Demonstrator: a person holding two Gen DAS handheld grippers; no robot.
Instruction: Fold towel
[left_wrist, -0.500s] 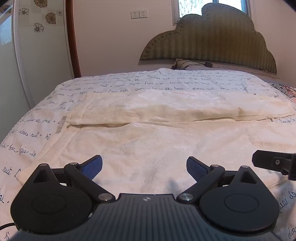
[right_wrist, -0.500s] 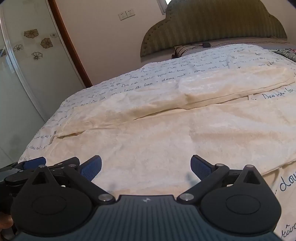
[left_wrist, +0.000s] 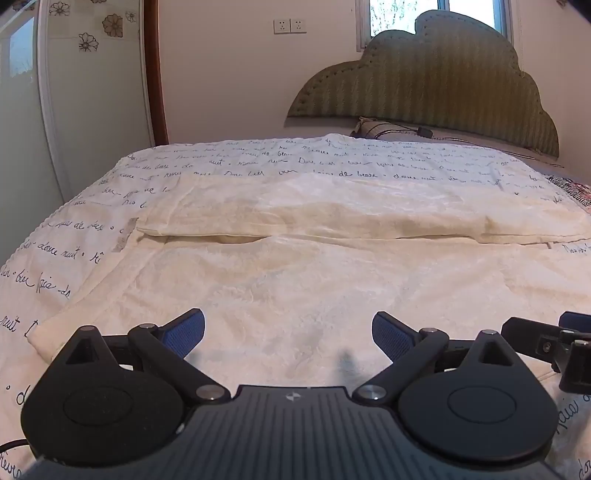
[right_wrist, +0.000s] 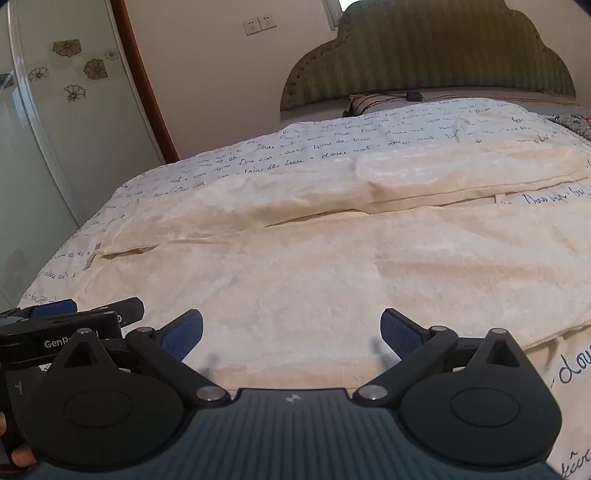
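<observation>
A large cream towel (left_wrist: 295, 280) lies spread over the bed, its far part doubled back into a thick band (left_wrist: 351, 218) across the width. In the right wrist view the same towel (right_wrist: 332, 266) fills the middle. My left gripper (left_wrist: 288, 334) hovers over the towel's near edge, jaws wide apart, nothing between the blue pads (left_wrist: 184, 332). My right gripper (right_wrist: 291, 332) is open as well above the near edge, holding nothing. Each gripper shows at the side of the other's view: the right one (left_wrist: 546, 343), the left one (right_wrist: 70, 325).
The bedspread (left_wrist: 55, 258) is white with black handwriting print. A padded green headboard (left_wrist: 443, 81) and a pillow (left_wrist: 384, 127) lie at the far end. A glass door with flower stickers (left_wrist: 88, 40) and a wooden frame stand left. A person's fingers (right_wrist: 14, 450) show at the left edge.
Both grippers have shifted only slightly; the other gripper shows a little more in each view. The towel lies as before and the jaws stay wide.
</observation>
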